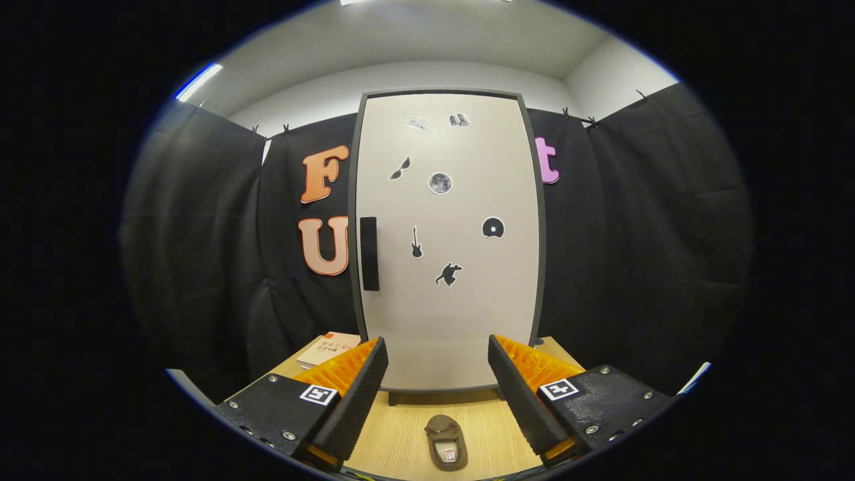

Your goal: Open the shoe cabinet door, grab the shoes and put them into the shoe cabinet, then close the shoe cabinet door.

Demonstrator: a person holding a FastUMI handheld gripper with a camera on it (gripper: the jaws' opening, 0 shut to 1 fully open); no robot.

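Observation:
The shoe cabinet [447,240] stands upright on the wooden table, its pale door shut and dotted with small dark stickers. A dark vertical handle [369,254] sits on the door's left edge. A small brown shoe [446,442] lies on the table between my fingers, toe pointing toward the cabinet, a little short of its base. My gripper [437,374] is open, both fingers spread wide with nothing held, aimed at the lower part of the door from some distance.
A book [327,349] lies on the table left of the cabinet, beyond my left finger. The wooden table [401,434] runs from the fingers to the cabinet's foot. Black cloth walls close in behind and on both sides.

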